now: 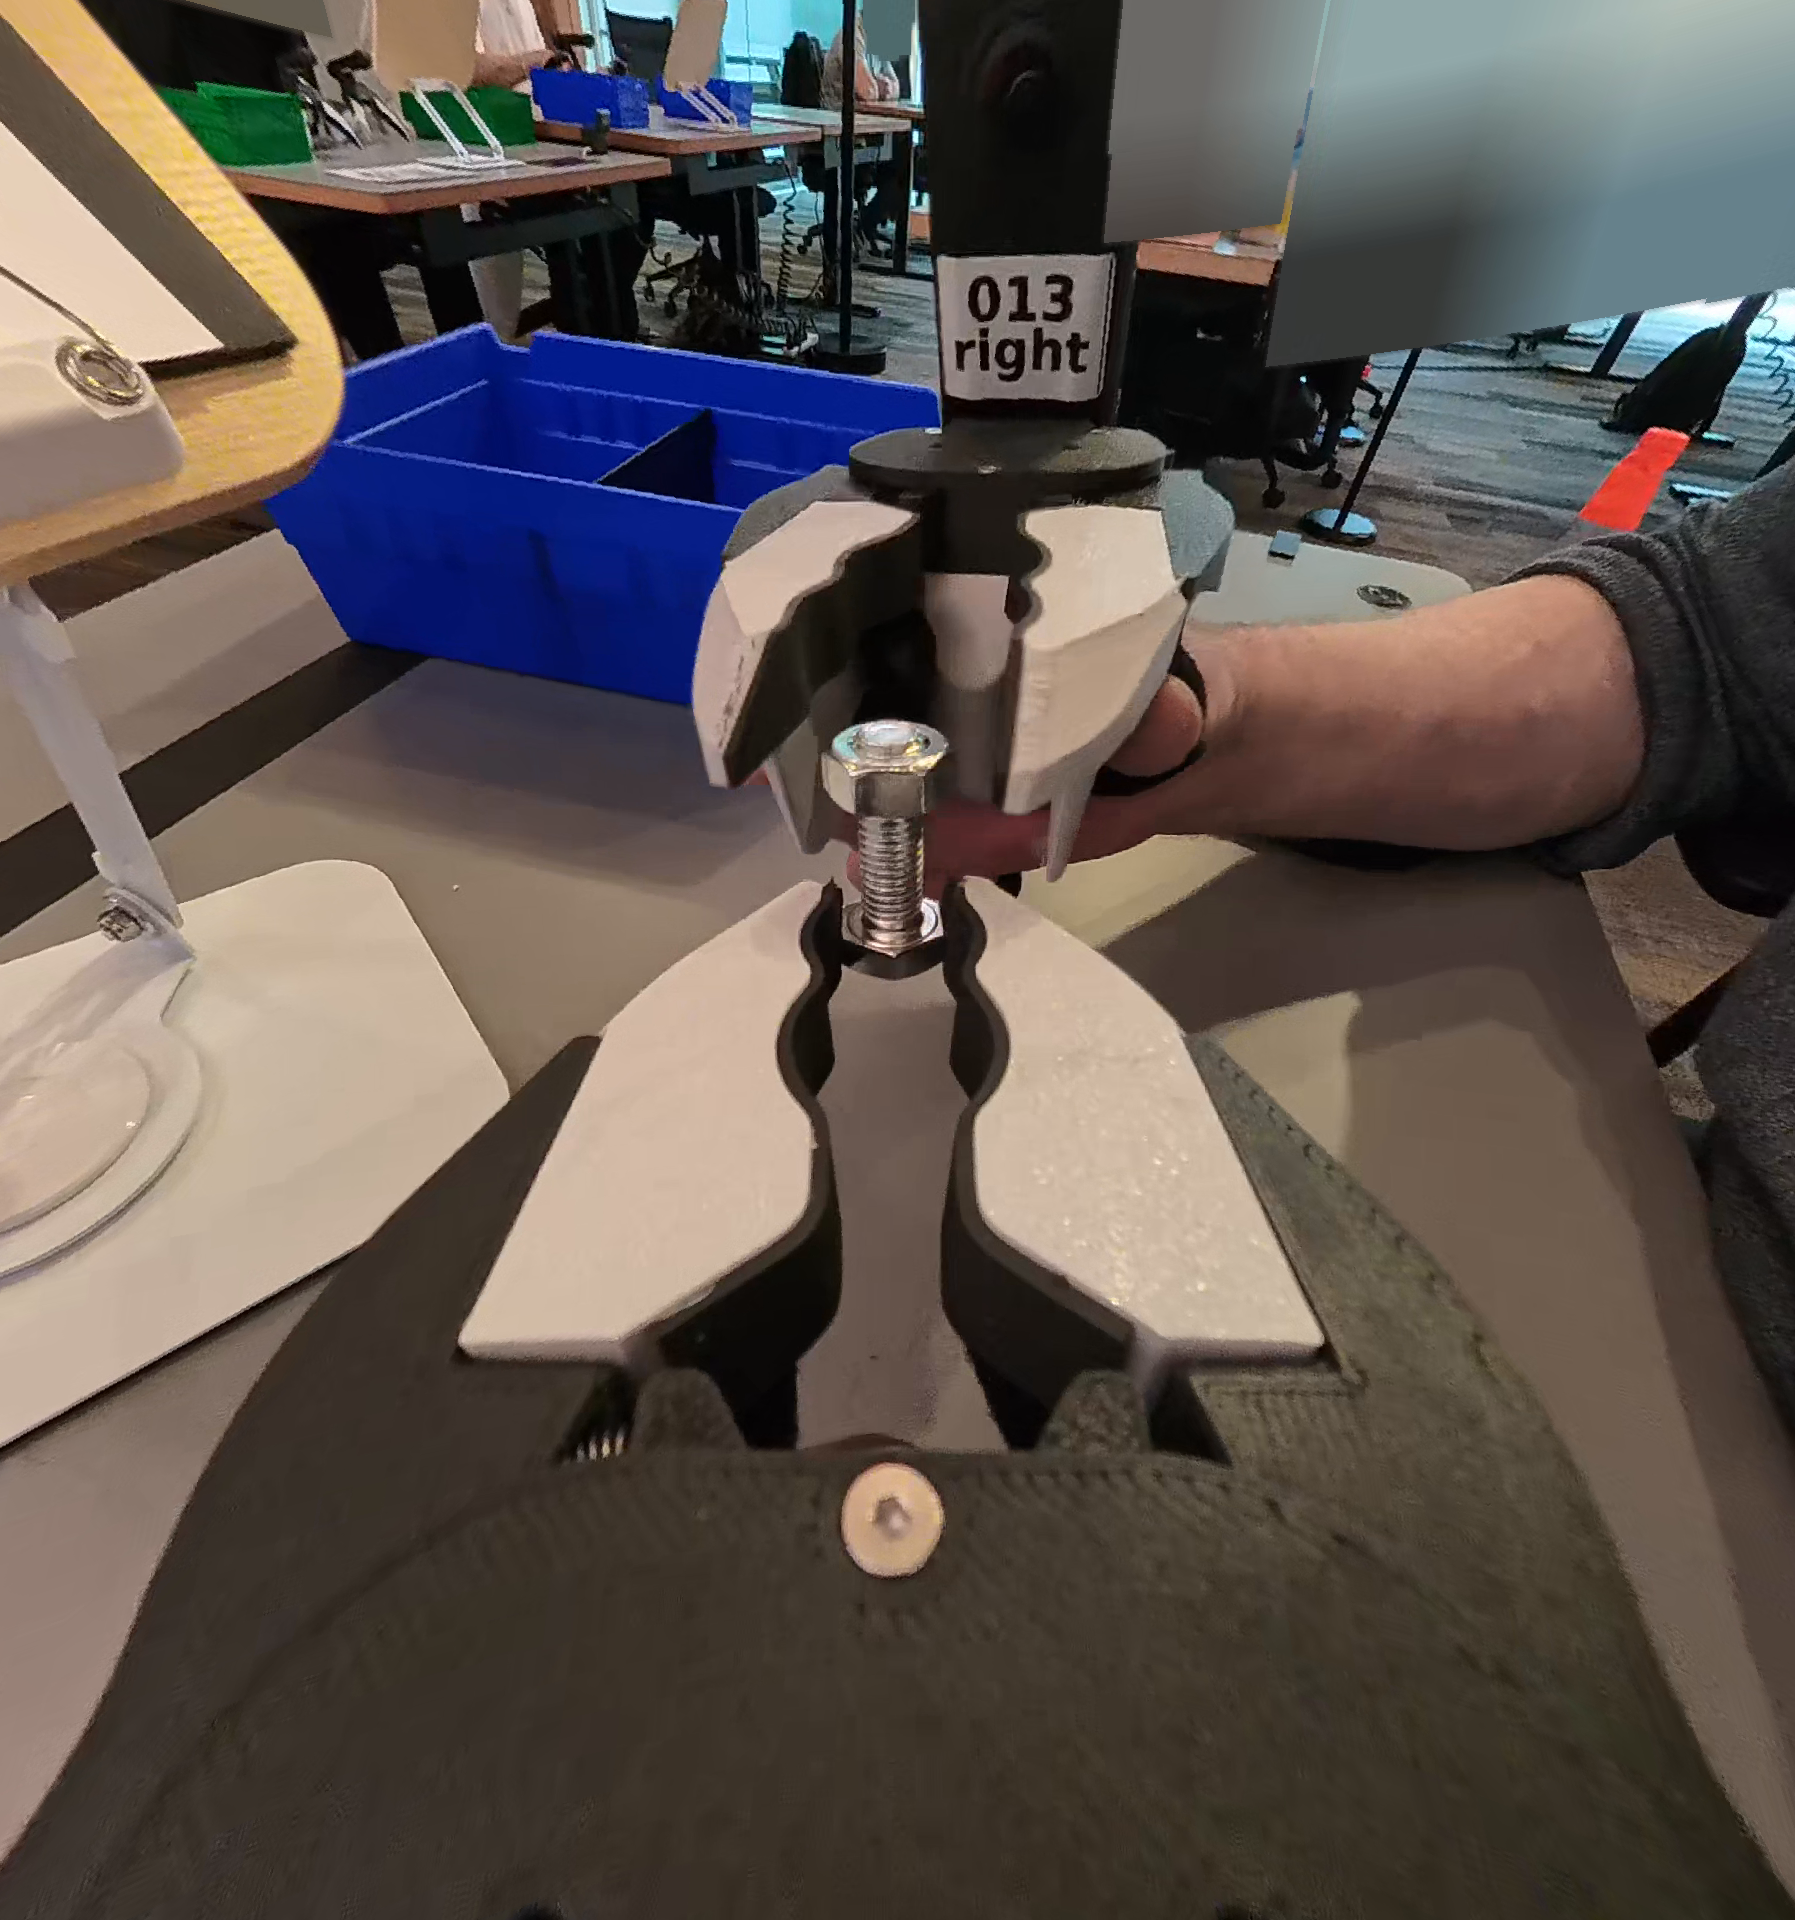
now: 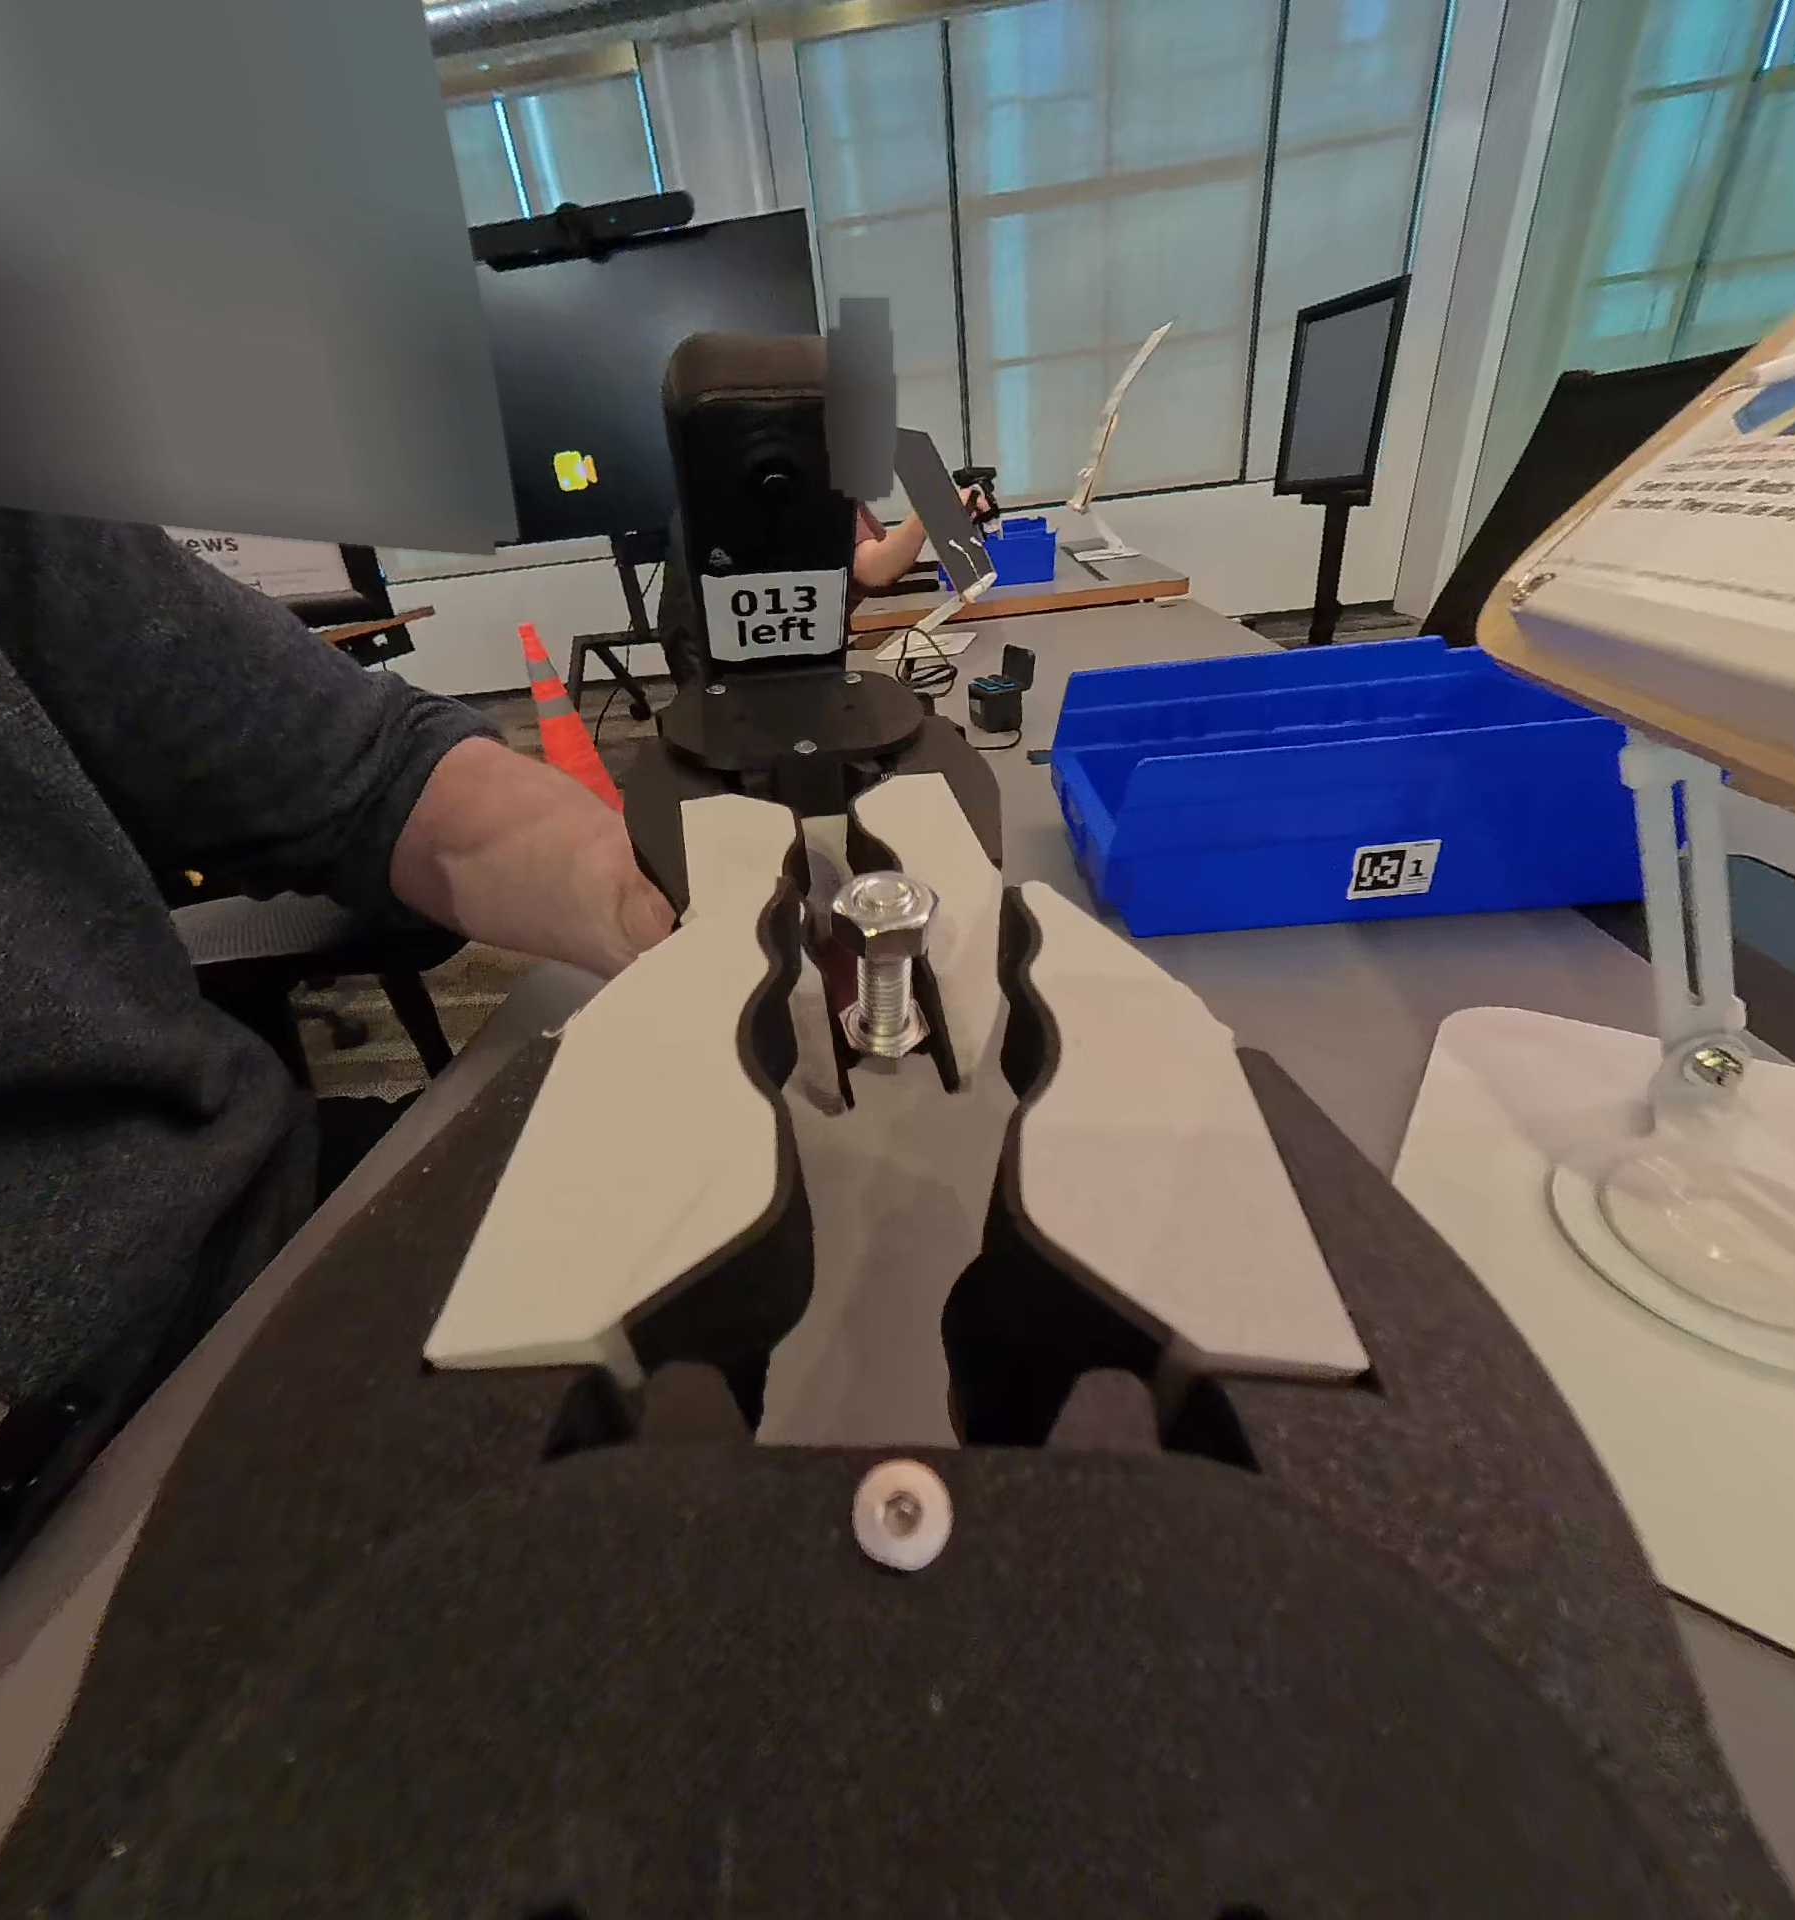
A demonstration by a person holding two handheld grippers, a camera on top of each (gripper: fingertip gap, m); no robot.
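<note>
Silver hex bolt (image 1: 885,821) upright, head on top, threaded into a hex nut (image 1: 888,928) clamped between the fingertips of the left gripper (image 1: 889,920), both pads pressed on the nut, above the grey bench (image 1: 581,790). Right gripper (image 2: 898,1023) facing it with jaws parted around the bolt head, fingers (image 1: 758,675) on either side, contact not discernible. Blue bin (image 1: 519,540) behind; white stand base (image 1: 280,1049) just beside on the bench.

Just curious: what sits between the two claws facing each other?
A silver bolt, upright, threaded into a nut at the left claw's tips; both views show it.
</note>
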